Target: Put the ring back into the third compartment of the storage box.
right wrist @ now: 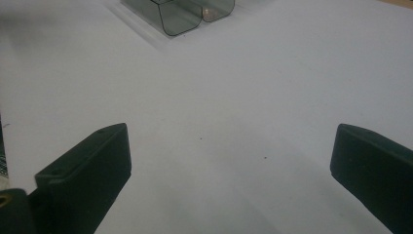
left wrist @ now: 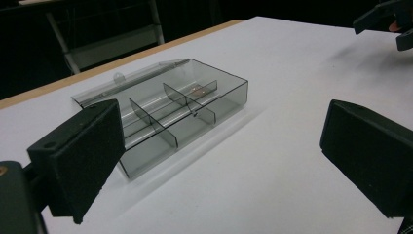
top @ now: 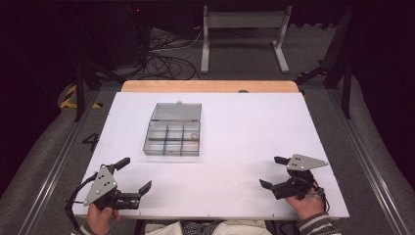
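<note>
A clear grey plastic compartment box (top: 172, 137) lies on the white table (top: 244, 127) left of centre, its lid (top: 176, 111) folded open toward the far side. A small orange ring (top: 194, 135) sits in one right-hand compartment. In the left gripper view the box (left wrist: 165, 112) lies ahead of the jaws, the ring (left wrist: 197, 89) in a far compartment. My left gripper (top: 133, 175) is open near the front left corner, holding nothing. My right gripper (top: 271, 172) is open near the front right, also holding nothing. A corner of the box (right wrist: 180, 12) shows at the top of the right gripper view.
A wooden strip (top: 210, 86) runs along the table's far edge. Beyond it stand a grey metal stand (top: 243, 29) and floor cables (top: 166, 61). Metal rails (top: 54, 166) flank the table. The other gripper (left wrist: 384, 22) shows at the top right of the left gripper view.
</note>
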Motion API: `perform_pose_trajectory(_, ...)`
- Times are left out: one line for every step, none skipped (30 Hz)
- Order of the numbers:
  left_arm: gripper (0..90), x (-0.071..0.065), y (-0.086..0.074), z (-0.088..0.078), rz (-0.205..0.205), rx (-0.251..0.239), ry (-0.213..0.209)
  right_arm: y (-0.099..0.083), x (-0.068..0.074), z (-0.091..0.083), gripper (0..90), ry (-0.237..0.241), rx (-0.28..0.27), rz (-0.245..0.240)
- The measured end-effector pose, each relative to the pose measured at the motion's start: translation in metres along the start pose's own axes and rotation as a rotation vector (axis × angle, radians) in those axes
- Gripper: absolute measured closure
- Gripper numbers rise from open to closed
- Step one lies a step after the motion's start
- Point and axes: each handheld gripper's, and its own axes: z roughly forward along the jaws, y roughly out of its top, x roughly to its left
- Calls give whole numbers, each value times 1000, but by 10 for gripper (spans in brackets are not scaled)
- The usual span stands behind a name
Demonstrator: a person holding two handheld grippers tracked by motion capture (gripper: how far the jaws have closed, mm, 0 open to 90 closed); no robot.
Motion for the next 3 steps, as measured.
perform_pose_trajectory(28,1,0,0,-2,3,-3,0,0,0,18,0,2,1)
perform_pose_trajectory(28,1,0,0,-10,4,-2,0,0,0,17,-1,3,1)
perform_pose_trajectory(28,1,0,0,-11,4,-4,0,0,0,18,-2,3,2)
